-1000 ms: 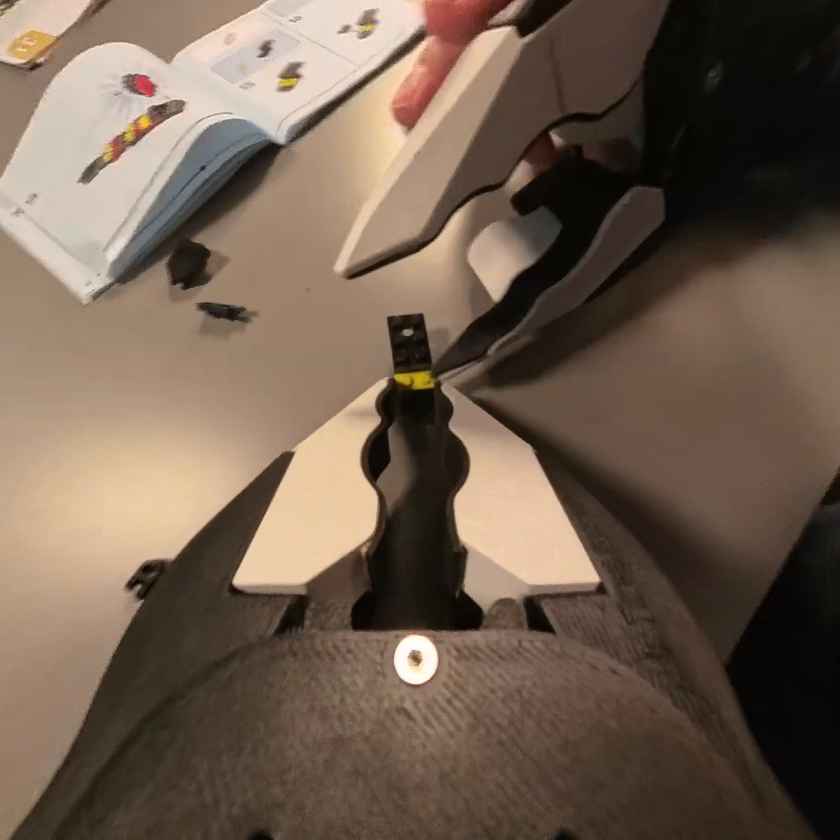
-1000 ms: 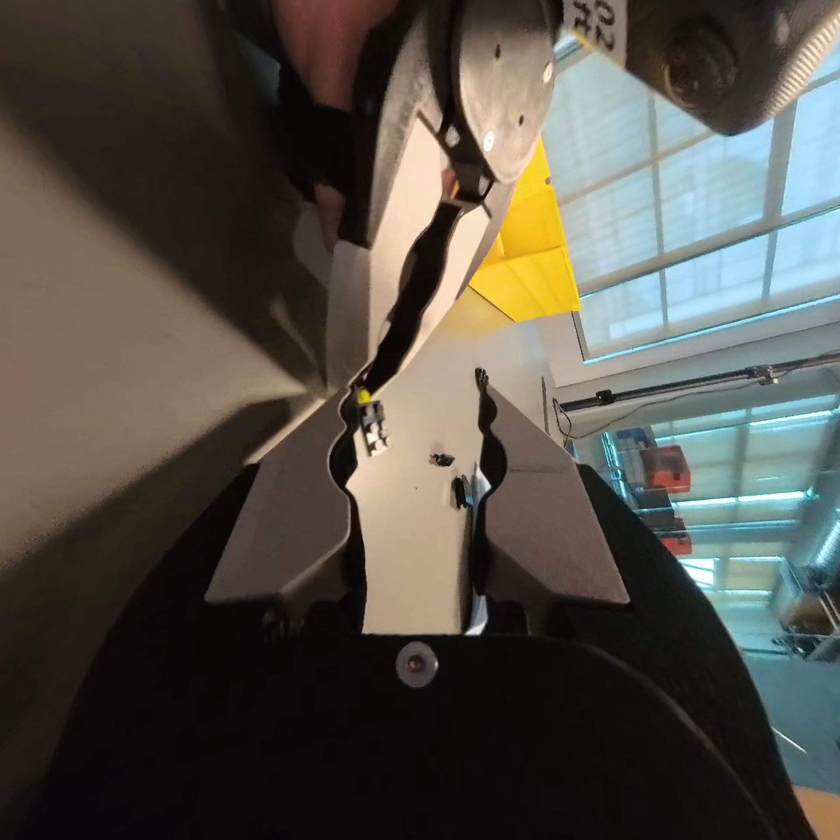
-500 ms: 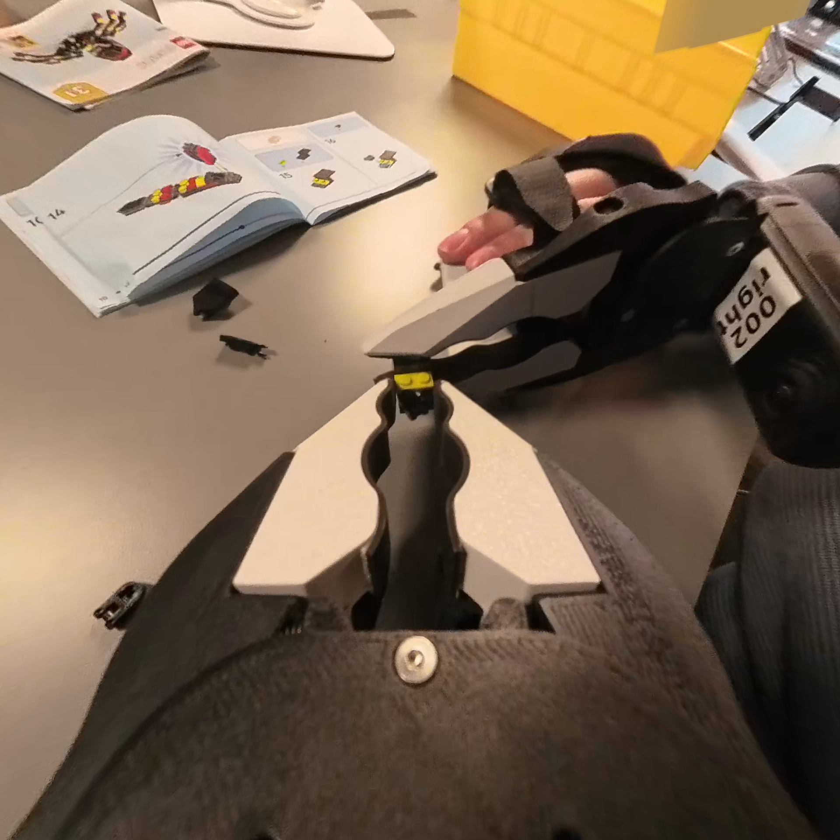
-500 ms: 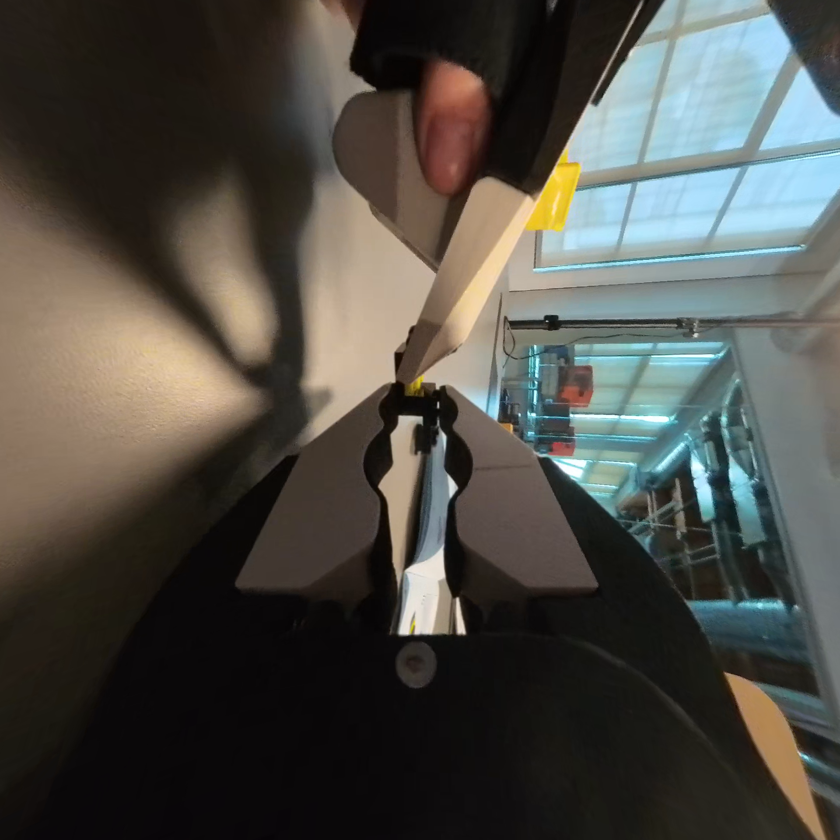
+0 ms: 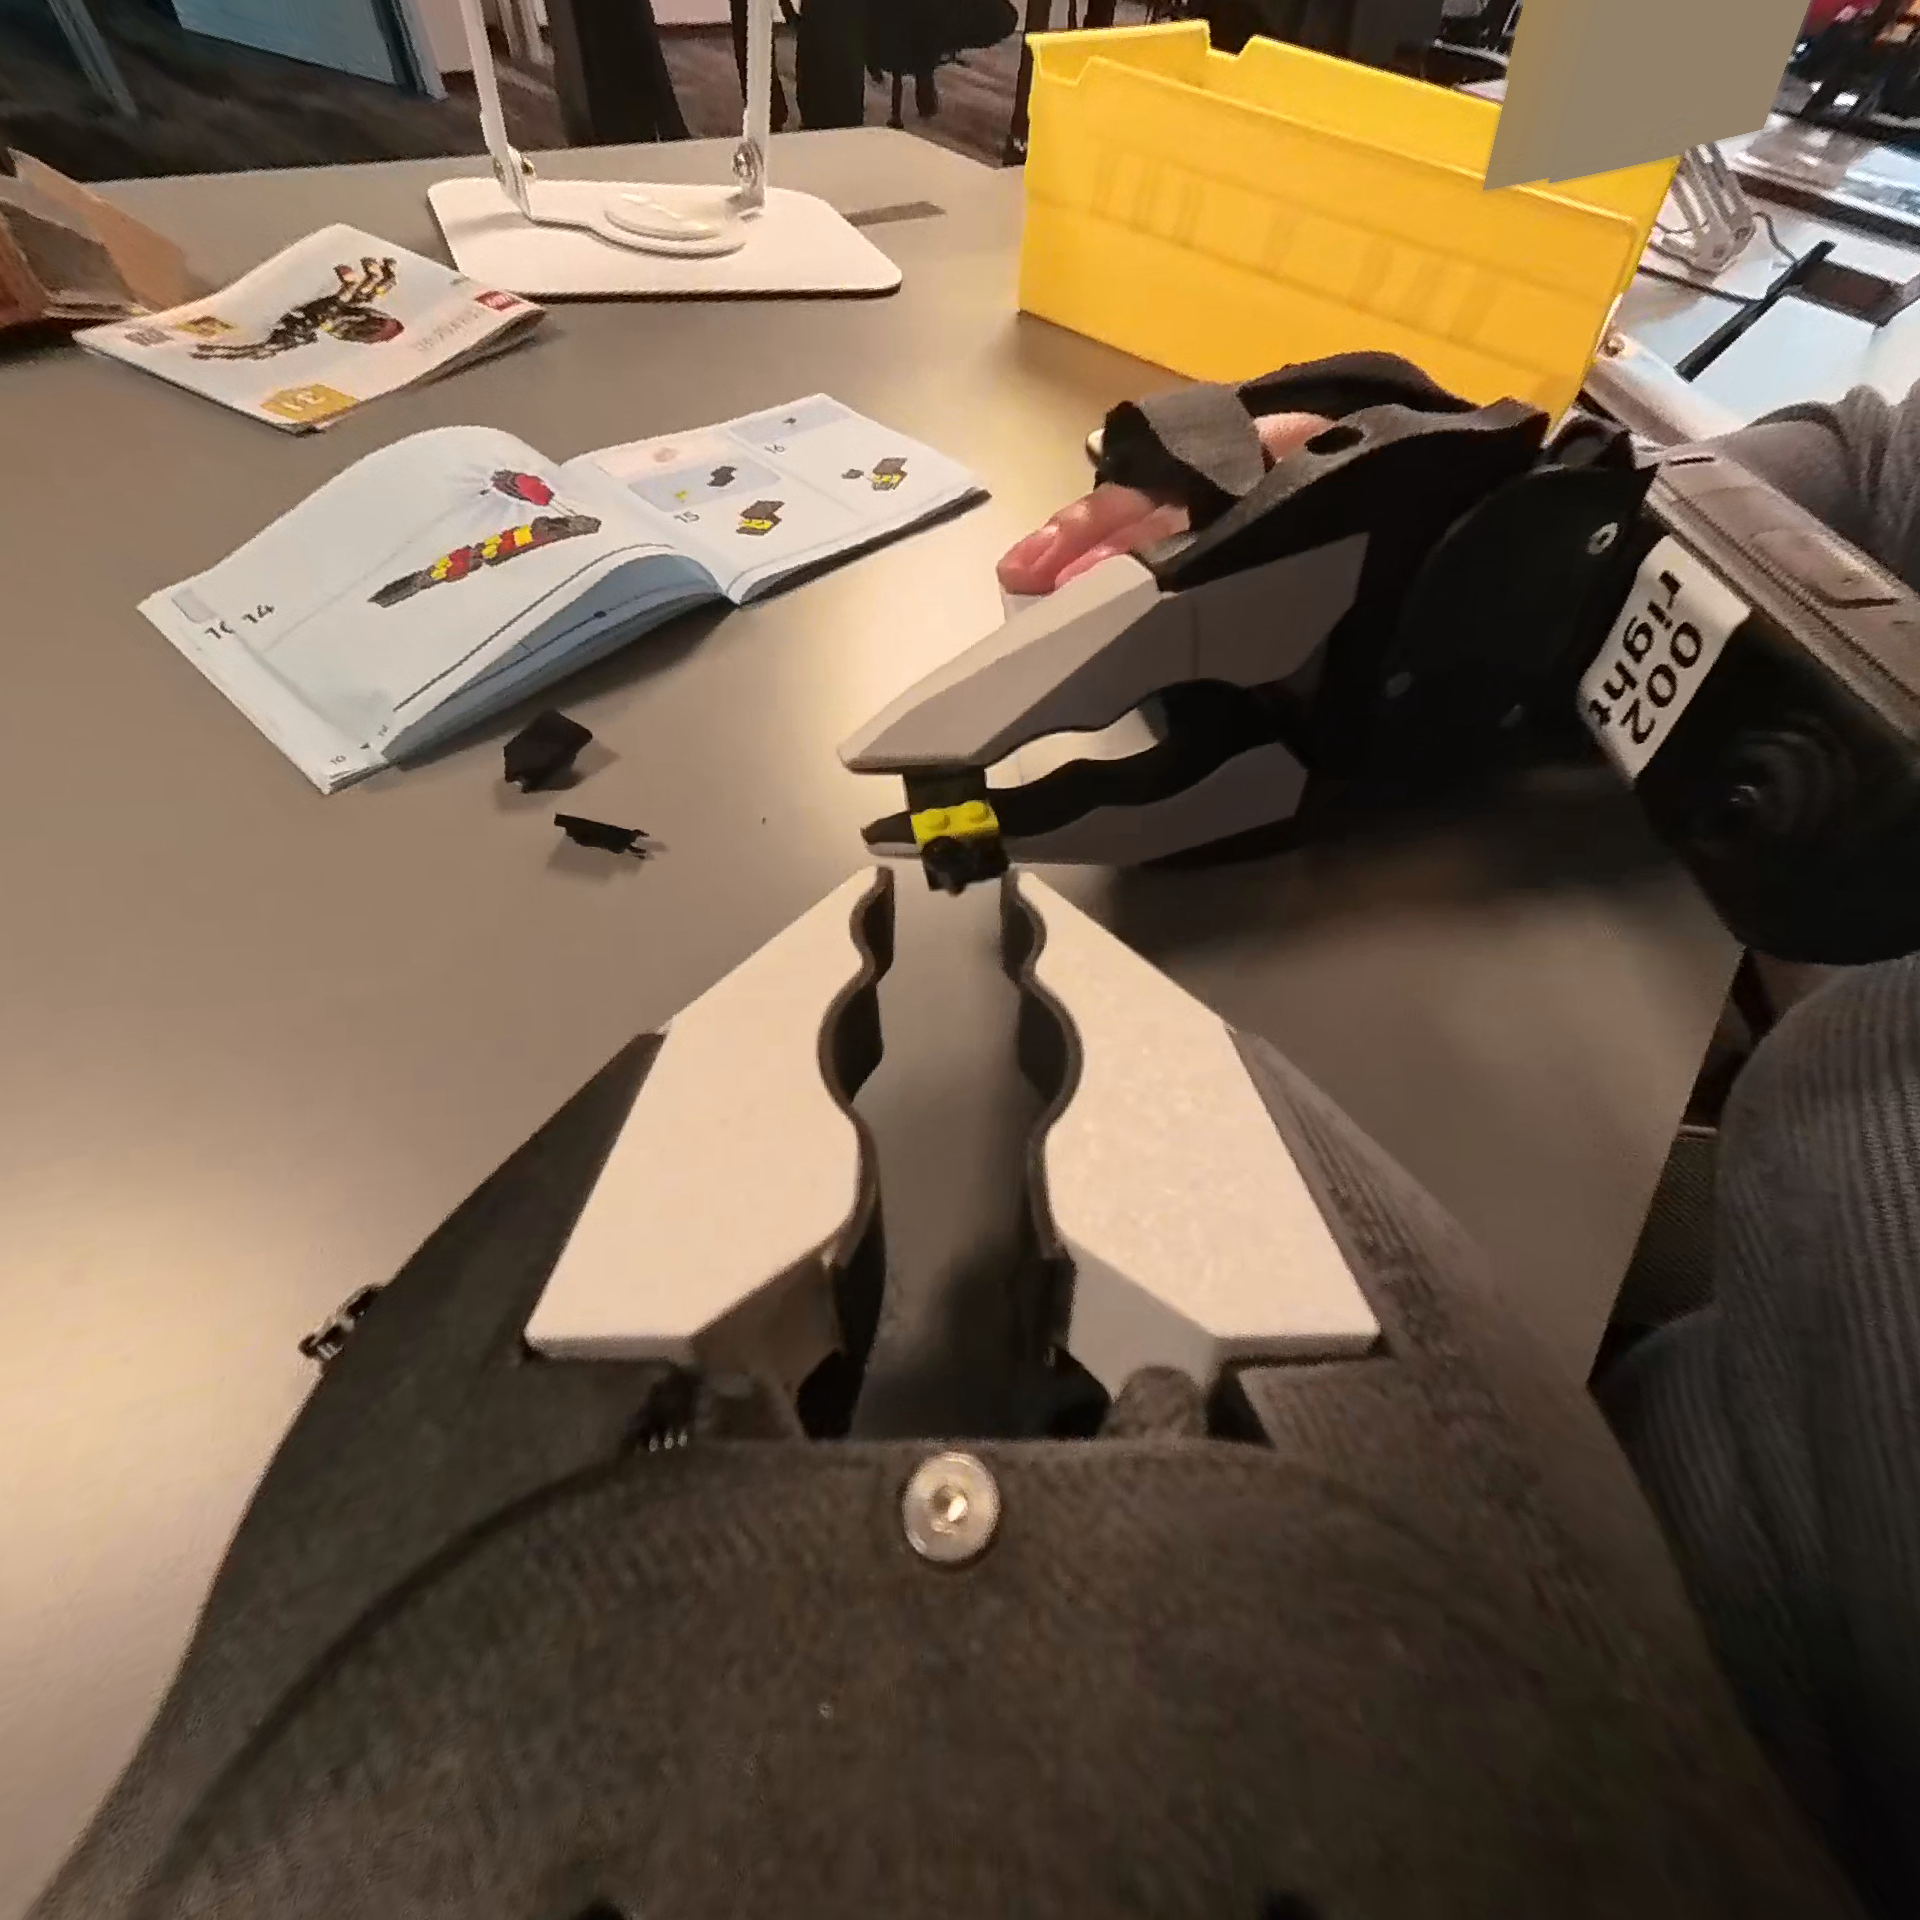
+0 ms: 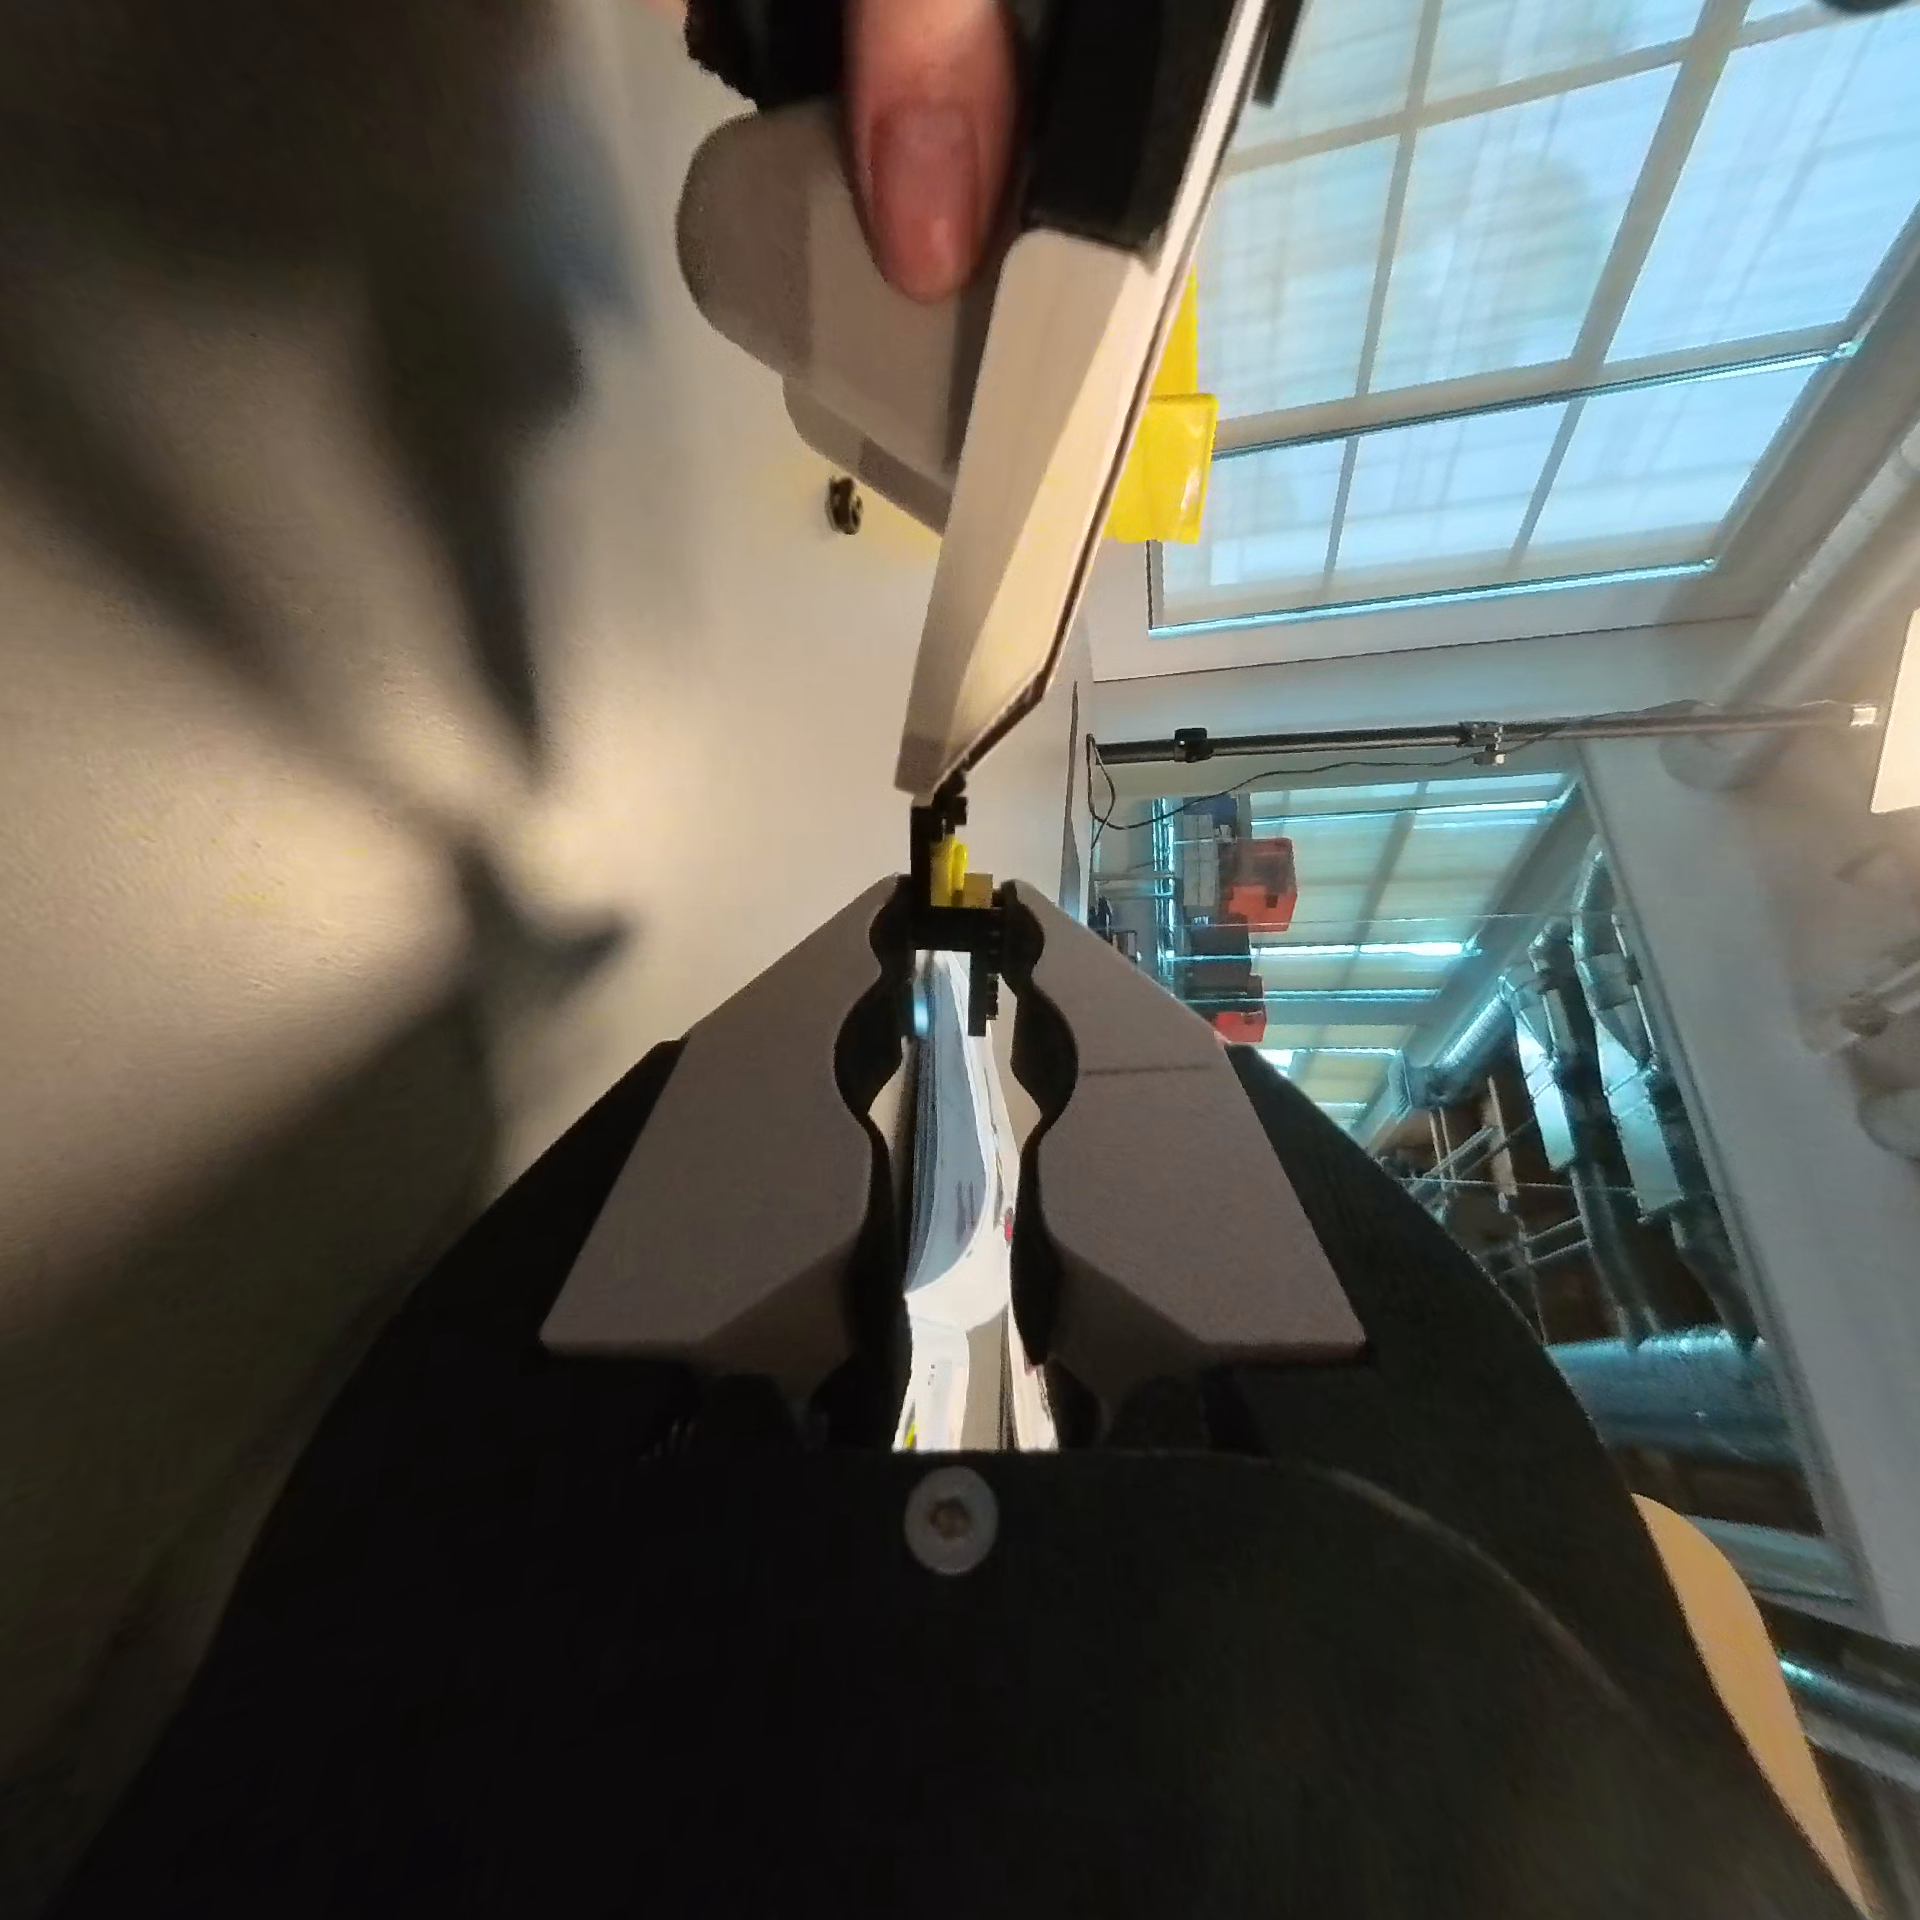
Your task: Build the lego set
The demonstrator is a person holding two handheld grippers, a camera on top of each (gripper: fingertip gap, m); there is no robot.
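Right hand-held gripper (image 5: pixel 930 805) pinches a small yellow-and-black studded brick assembly (image 5: pixel 954 831); left hand-held gripper (image 5: pixel 945 888), grey wavy-edged fingers slightly parted, empty above the smooth bench (image 5: pixel 312 987).

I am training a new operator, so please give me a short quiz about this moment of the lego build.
1. True or false: the left gripper is shut on the yellow and black lego piece.
2. Which lies nearest the open instruction booklet? A) yellow bin B) loose black pieces C) white stand base
3. Fill in: the lego piece is held by the ___ gripper.
Key: 1 false; 2 B; 3 right gripper.
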